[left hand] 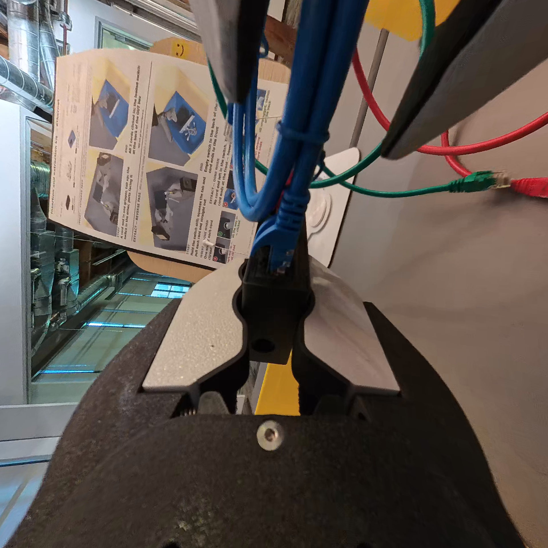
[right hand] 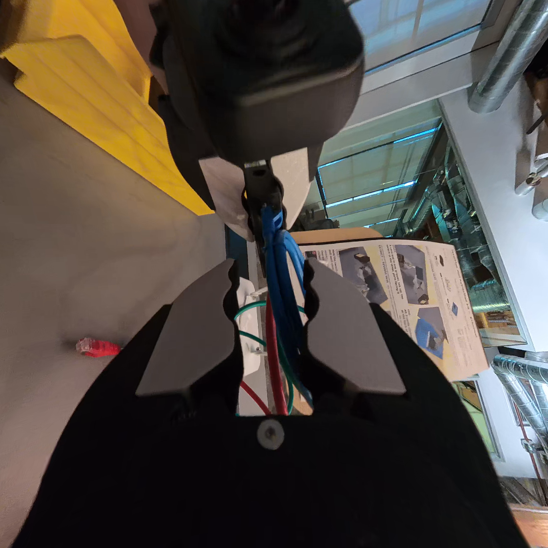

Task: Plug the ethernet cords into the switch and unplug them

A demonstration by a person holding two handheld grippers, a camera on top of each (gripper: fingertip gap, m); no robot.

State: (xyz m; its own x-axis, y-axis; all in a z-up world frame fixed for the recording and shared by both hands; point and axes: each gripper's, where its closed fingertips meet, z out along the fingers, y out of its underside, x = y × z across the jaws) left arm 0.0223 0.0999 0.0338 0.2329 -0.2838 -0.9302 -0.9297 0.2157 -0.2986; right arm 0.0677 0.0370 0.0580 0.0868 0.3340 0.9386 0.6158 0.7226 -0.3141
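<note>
- Left tool [left hand: 274, 299] pinches the black switch [left hand: 274, 320]; the blue cord [left hand: 289, 219] is plugged into it.
- Right tool [right hand: 269, 284] is spread, its fingers either side of the blue cord.
- Red cord end [right hand: 96, 347] and green cord end [left hand: 474, 182] lie on the grey surface [left hand: 444, 296].

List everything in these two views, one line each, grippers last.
switch: 1, black, clamped in the left gripper.
blue cord: 1, blue, bundled, plug in the switch.
green cord: 1, green, loose, plug on the grey table.
red cord: 1, red, loose, plug beside the green plug.
instruction sheet: 1, white and yellow, upright on a board behind.
yellow bin: 1, yellow, at the table edge.
left gripper: 1, black and grey, shut on the switch.
right gripper: 1, black and grey, open, cords between its fingers.
</note>
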